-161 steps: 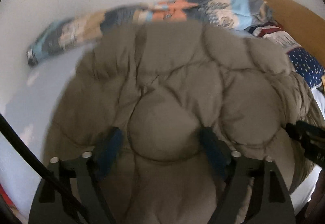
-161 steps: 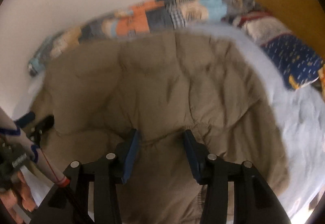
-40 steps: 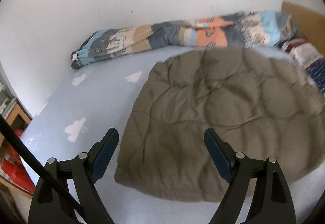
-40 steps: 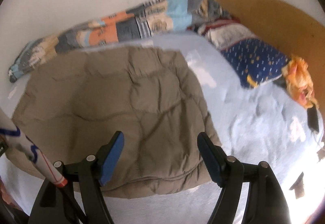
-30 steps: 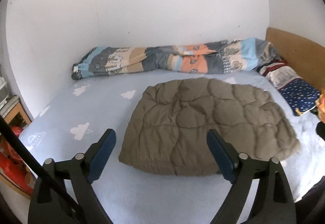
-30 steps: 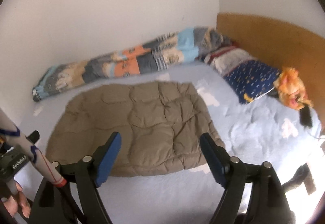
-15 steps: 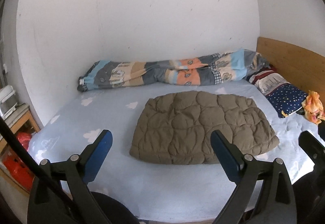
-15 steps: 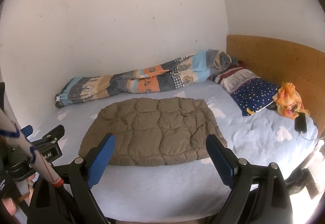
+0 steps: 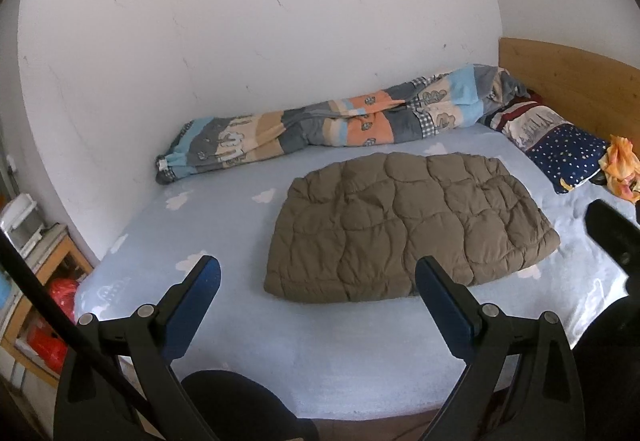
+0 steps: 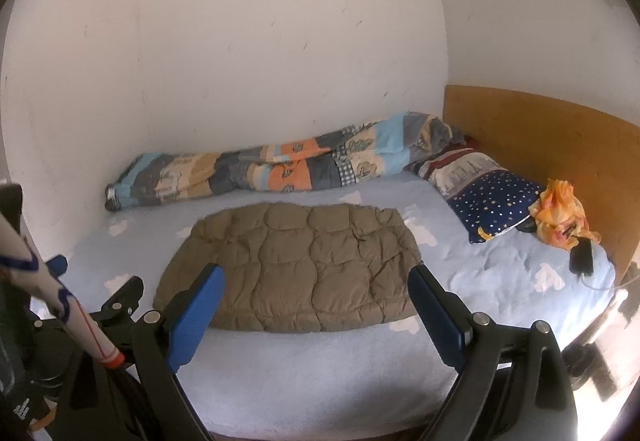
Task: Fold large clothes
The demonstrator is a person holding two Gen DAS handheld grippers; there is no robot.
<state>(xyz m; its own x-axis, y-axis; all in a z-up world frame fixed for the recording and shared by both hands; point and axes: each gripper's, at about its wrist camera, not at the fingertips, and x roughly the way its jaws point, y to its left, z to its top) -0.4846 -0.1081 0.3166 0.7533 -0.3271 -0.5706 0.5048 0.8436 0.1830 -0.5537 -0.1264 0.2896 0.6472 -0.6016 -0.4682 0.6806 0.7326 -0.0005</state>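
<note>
A brown quilted garment [image 9: 408,225] lies folded into a flat rectangle in the middle of the light blue bed [image 9: 248,325]; it also shows in the right wrist view [image 10: 292,273]. My left gripper [image 9: 318,277] is open and empty, held back from the bed's near edge, well short of the garment. My right gripper [image 10: 316,287] is open and empty too, also back from the bed. The left gripper's body [image 10: 120,301] shows at the left of the right wrist view.
A rolled patchwork duvet [image 9: 328,125] lies along the white wall. A starry blue pillow [image 10: 496,201], an orange cloth [image 10: 564,217] and a black phone [image 10: 582,261] sit by the wooden headboard [image 10: 540,133]. A wooden shelf [image 9: 44,273] stands left of the bed.
Both grippers have let go of the brown garment and pulled back and up from the bed. The garment stays folded flat on the sheet.
</note>
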